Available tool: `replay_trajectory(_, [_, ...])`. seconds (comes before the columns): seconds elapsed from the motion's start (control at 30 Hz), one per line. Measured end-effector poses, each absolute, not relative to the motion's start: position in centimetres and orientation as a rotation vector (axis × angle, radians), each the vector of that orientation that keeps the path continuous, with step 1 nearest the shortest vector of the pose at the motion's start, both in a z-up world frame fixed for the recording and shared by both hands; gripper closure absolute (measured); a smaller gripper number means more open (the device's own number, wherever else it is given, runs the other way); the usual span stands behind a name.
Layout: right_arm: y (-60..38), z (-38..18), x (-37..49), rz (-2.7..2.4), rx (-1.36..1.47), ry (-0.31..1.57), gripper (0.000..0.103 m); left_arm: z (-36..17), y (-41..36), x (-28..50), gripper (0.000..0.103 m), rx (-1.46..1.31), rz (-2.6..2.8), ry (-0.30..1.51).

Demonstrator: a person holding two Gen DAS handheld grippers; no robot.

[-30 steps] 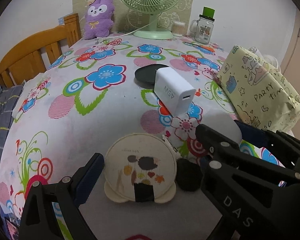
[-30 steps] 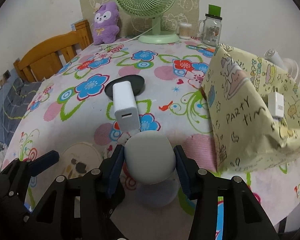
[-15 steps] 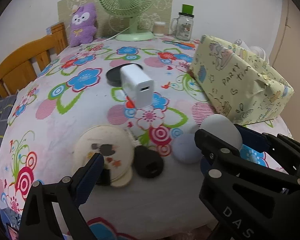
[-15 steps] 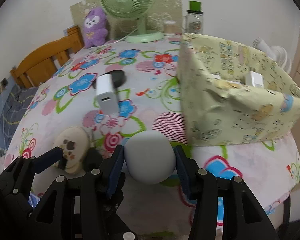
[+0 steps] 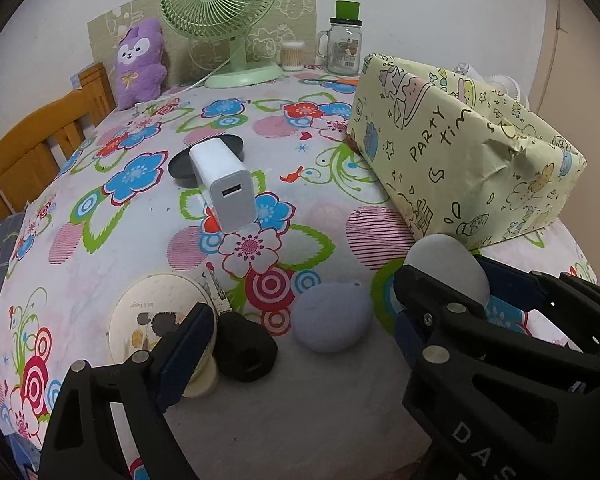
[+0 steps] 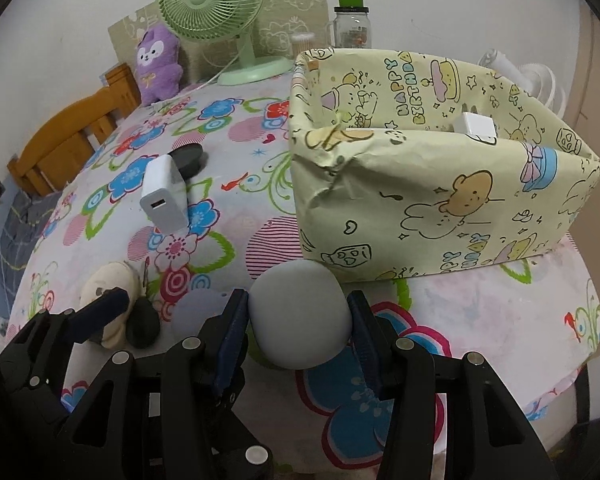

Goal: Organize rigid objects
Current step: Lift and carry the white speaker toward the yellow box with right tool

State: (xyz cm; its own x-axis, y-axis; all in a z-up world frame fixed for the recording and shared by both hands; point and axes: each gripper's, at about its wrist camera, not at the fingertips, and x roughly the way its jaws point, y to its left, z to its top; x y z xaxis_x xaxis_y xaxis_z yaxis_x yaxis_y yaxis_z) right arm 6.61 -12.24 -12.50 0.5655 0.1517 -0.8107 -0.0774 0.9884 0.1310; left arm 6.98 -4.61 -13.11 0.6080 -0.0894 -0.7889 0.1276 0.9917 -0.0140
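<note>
My right gripper [image 6: 298, 320] is shut on a grey ball-shaped speaker [image 6: 300, 314] and holds it above the table's front edge, just before the yellow paper-wrapped box [image 6: 440, 200]. That speaker also shows in the left wrist view [image 5: 448, 264]. A white charger [image 6: 476, 124] lies inside the box. My left gripper [image 5: 300, 332] is open and empty over a second grey round speaker [image 5: 332, 322], a black adapter [image 5: 246, 354] and a round cream mirror case [image 5: 156, 320]. A large white charger [image 5: 224, 184] lies further back beside a black disc [image 5: 208, 158].
A green fan [image 5: 220, 12], a purple plush [image 5: 140, 62], a jar with a green lid [image 5: 346, 42] and a cotton swab cup [image 5: 292, 55] stand at the table's back. A wooden chair [image 5: 32, 148] is at the left.
Both grippers have moved right and back toward the yellow box. The right one still holds the grey speaker. The left one stays open.
</note>
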Motion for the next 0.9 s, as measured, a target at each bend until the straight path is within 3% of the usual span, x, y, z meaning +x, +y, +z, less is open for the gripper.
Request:
replay_trajectory(0.3, [-13.8,-12.0,6.1,0.093,0.091,0.947,0.049,-12.9,-6.2,6.9,0.015,0.057,-0.165,0.900])
replay_trajectory(0.43, [-14.5,-12.4,6.2,0.066,0.098,0.962,0.049,-13.4,-6.9,7.2,0.024,0.029,-0.225,0.931])
replay_trajectory(0.57, [-14.9,-12.8,6.3,0.063,0.117,0.973,0.049,-13.5,-7.3,7.2,0.026,0.035,-0.239,0.932])
replay_trajectory(0.7, [-14.7,-12.9,6.5,0.064,0.123,0.975,0.049,-13.4,-7.3,7.1,0.040,0.022,-0.272,0.926])
replay_trajectory(0.8, [-14.5,-13.0,6.7,0.049,0.108,0.981,0.049,-13.2,-7.3,6.9,0.060,0.031,-0.262,0.921])
replay_trajectory(0.9, [-14.2,-12.7,6.6,0.055,0.101,0.973,0.049,-13.2,-6.9,7.0,0.060,0.024,-0.239,0.924])
